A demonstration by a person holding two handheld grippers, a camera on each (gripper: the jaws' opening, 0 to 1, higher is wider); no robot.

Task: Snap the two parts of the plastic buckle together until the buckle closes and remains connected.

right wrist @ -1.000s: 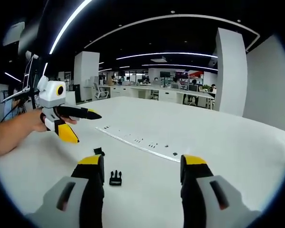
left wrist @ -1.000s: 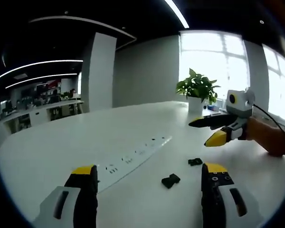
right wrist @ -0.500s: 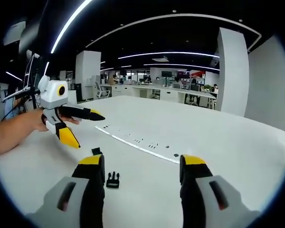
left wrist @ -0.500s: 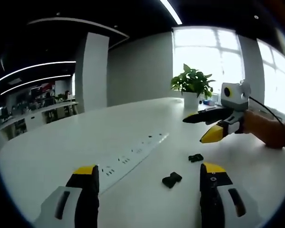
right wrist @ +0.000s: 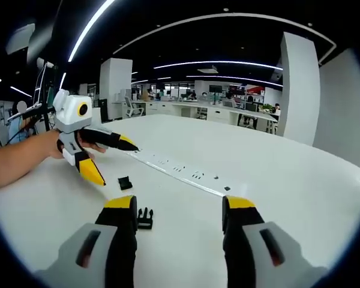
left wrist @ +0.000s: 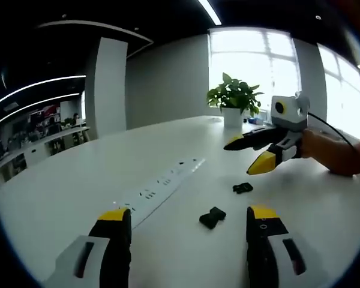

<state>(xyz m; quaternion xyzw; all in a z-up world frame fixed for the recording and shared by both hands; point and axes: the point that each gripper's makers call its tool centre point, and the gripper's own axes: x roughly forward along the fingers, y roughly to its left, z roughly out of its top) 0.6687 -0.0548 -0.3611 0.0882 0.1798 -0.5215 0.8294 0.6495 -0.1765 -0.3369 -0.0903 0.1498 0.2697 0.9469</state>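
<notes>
Left gripper view: I am holding left gripper [left wrist: 189, 225] wide open, low over white table [left wrist: 60, 186]. Both black buckle parts lying apart; nearer part [left wrist: 212, 216] sitting between jaws, other part [left wrist: 242, 188] beyond. Right gripper [left wrist: 246, 156] hovering open just past it. Power strip [left wrist: 159, 187] lying left, bare table all around.

Left tongs [left wrist: 189, 223] wide apart, empty, low over white bench [left wrist: 66, 186]. Black buckle part [left wrist: 212, 217] between jaw tips, nearer right jaw. Second buckle part [left wrist: 242, 188] beyond. Right tongs [left wrist: 247, 155] open above it. Potted plant [left wrist: 234, 99] far behind.
</notes>
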